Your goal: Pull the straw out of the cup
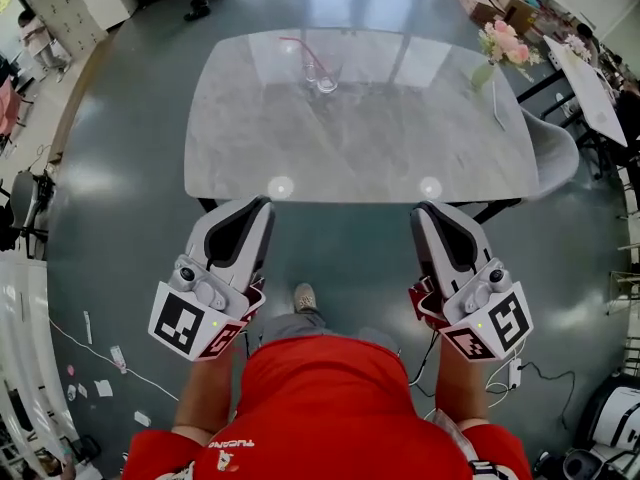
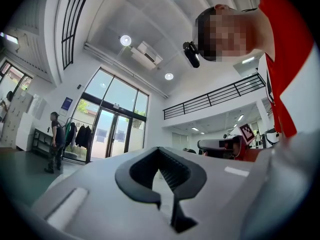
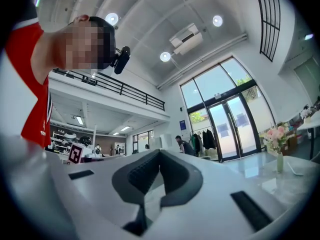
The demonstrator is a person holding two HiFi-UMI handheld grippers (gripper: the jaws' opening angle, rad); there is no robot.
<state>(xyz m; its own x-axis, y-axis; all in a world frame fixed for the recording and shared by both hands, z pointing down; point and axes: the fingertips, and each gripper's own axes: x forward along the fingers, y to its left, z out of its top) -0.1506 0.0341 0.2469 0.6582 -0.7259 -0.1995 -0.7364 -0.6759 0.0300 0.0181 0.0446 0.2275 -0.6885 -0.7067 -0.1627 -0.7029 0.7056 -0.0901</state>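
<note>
A clear glass cup (image 1: 325, 80) stands near the far edge of the pale marble table (image 1: 400, 148). A pink straw (image 1: 300, 50) leans out of it to the left. Both grippers hang in front of the table's near edge, well short of the cup. My left gripper (image 1: 262, 206) is shut with nothing in it, and its jaws meet at the tips in the left gripper view (image 2: 160, 151). My right gripper (image 1: 422, 210) is shut as well and holds nothing, its jaws closed together in the right gripper view (image 3: 159, 153). Both point slightly upward, over the table top.
A vase of pink flowers (image 1: 505, 46) stands at the table's far right corner, also in the right gripper view (image 3: 276, 143). A white chair (image 1: 557, 153) sits at the table's right side. Cables and paper scraps (image 1: 100, 358) lie on the floor at left. A person (image 2: 55, 140) stands by the glass doors.
</note>
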